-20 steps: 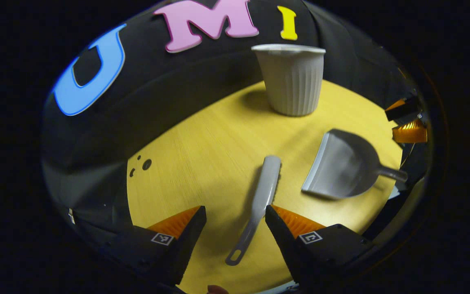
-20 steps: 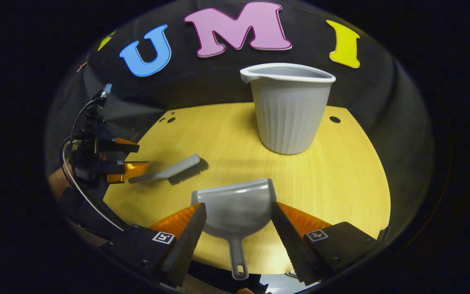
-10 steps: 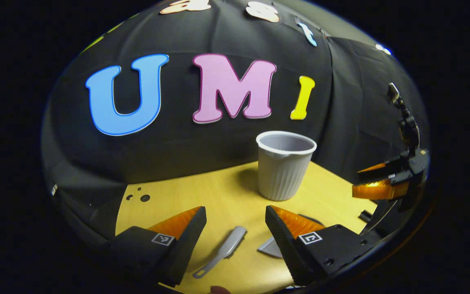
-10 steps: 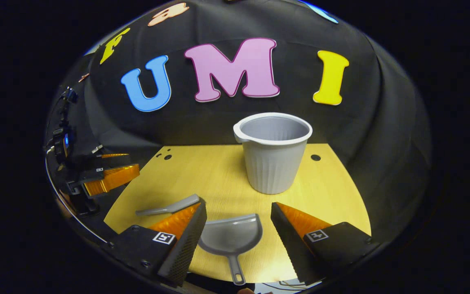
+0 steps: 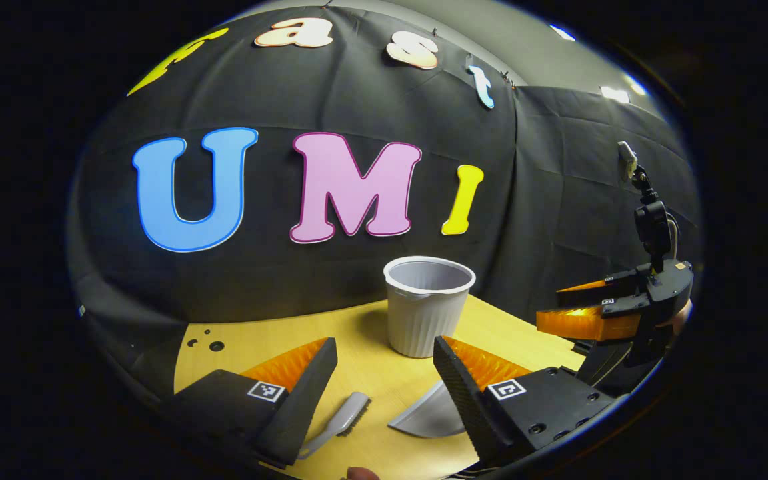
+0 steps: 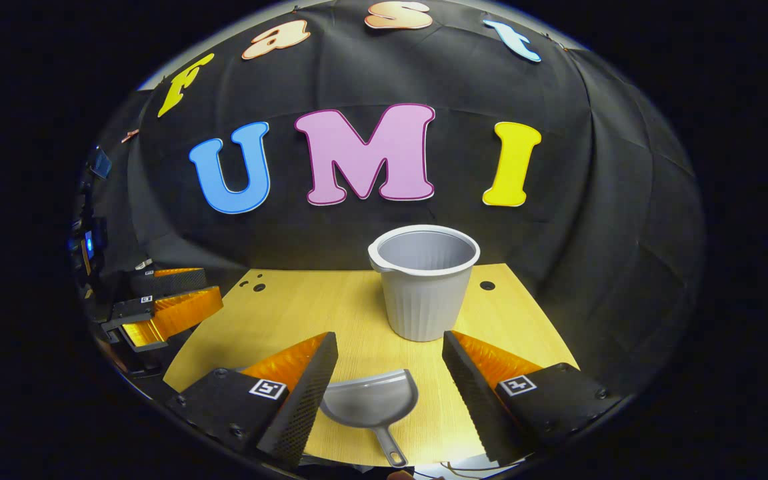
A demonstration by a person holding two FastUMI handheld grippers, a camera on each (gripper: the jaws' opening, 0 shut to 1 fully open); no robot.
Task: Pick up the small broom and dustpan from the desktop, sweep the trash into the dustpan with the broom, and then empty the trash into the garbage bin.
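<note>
Dustpan (image 6: 371, 402) flat on desktop (image 6: 304, 313) — handle toward right gripper (image 6: 389, 387).

On the tabletop (image 6: 277, 313): dustpan (image 6: 372, 402) between the right claw's (image 6: 389, 387) fingers, bin (image 6: 424, 283) beyond; broom (image 5: 341, 421) left of dustpan.

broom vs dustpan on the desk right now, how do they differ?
The broom is long and narrow with bristles along one edge; the dustpan is a wide scoop with a short handle. The broom lies between the left gripper fingers, the dustpan between the right gripper fingers. Both are grey, flat on the desk, ungripped.
</note>
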